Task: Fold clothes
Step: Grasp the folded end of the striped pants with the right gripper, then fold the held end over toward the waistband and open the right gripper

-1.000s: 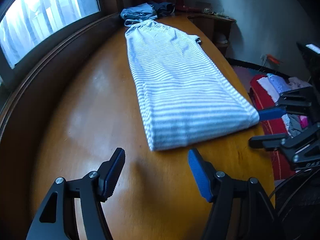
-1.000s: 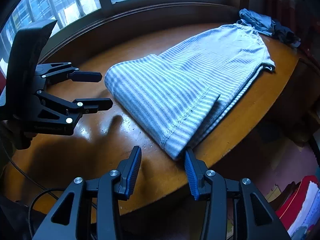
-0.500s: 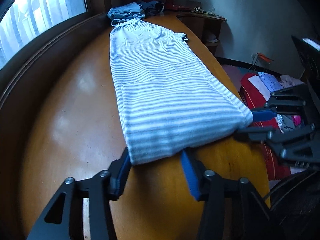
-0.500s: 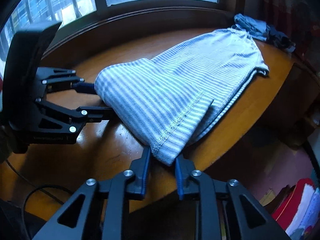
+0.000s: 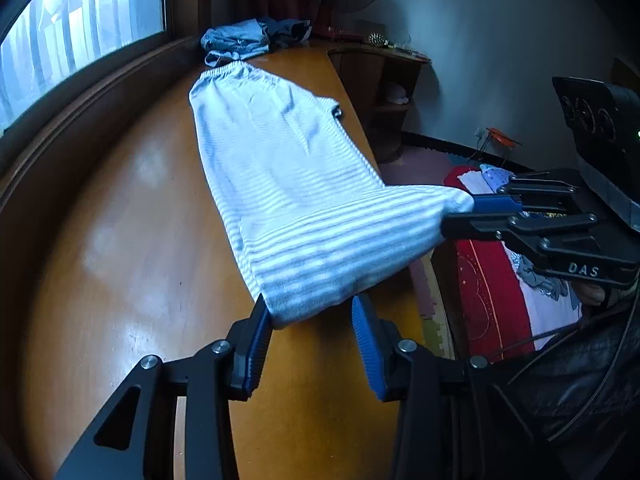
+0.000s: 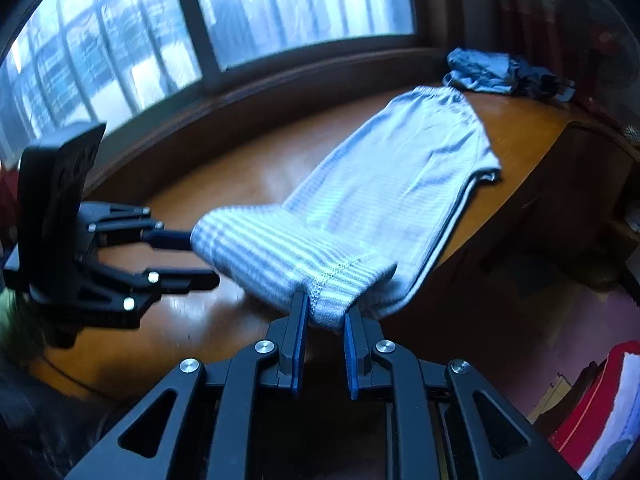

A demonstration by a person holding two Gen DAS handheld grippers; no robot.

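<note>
Here the left gripper (image 5: 310, 332) has only one pad touching the corner of the striped garment (image 5: 296, 204), jaws apart; whether it holds is unclear, so that corner may drop mid-fold. The right gripper (image 6: 324, 334) clamps the other near corner. The garment's long axis runs along the wooden table (image 5: 120, 240), waistband away toward the pile of clothes (image 5: 248, 40).

Striped garment (image 5: 288, 184) (near end lifted)

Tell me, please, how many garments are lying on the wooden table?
3, possibly more: the striped garment stretched along the table, its near end lifted, and a light blue one beside a darker one at the far end; that heap may hide others.
</note>
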